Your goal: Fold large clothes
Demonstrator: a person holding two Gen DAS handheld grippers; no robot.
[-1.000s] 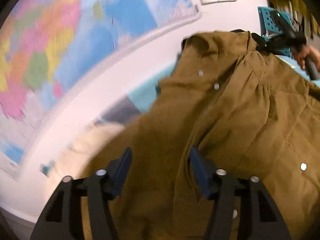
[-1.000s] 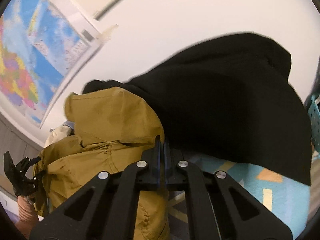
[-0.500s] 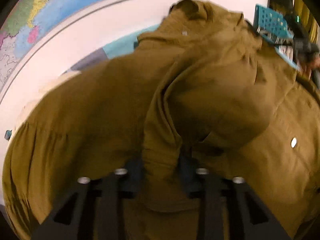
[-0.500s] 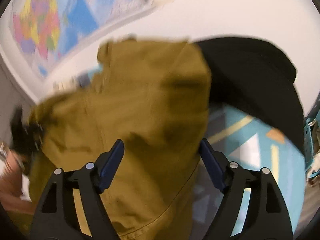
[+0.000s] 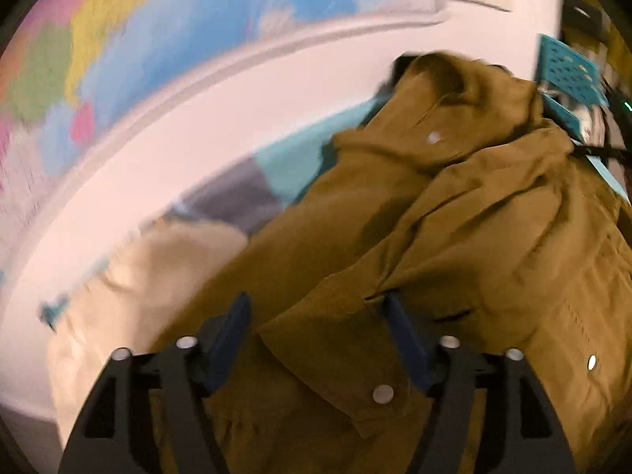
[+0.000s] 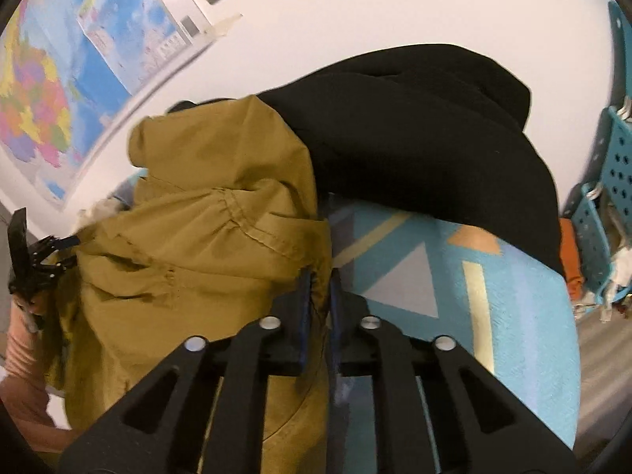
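Mid-fold on the brown jacket [image 6: 205, 237]: it sits bunched on the patterned blue mat [image 6: 493, 316], which looks like a rug or a cover, can't tell what's under it. A black garment [image 6: 414, 138] lies at 12 o'clock from the right gripper [image 6: 317, 288], just beside the jacket's top edge. Right fingers have just been closing and are now nearly together, pinched on a thin fold at the jacket's edge, cloth visibly between the pads. Left gripper [image 5: 316, 339] has just been opening; its fingers stand wide, straddling a cuffed flap with a snap [image 5: 382, 394], pads not pressing on it, so that side reads as released. In the right wrist view the left gripper shows at 9 o'clock in a hand [image 6: 27, 316]. A beige cloth [image 5: 130, 276] lies at 10 o'clock from the left fingers, a teal perforated basket [image 5: 568, 71] at 1 o'clock, a wall map [image 5: 158, 39] behind. Judgement: the sleeve or flap has been laid over and the right side is taking a new hold. Next move likely needs the left to regrip an edge so both hands can carry the fold across evenly. Risk: the right's thin pinch could slip.
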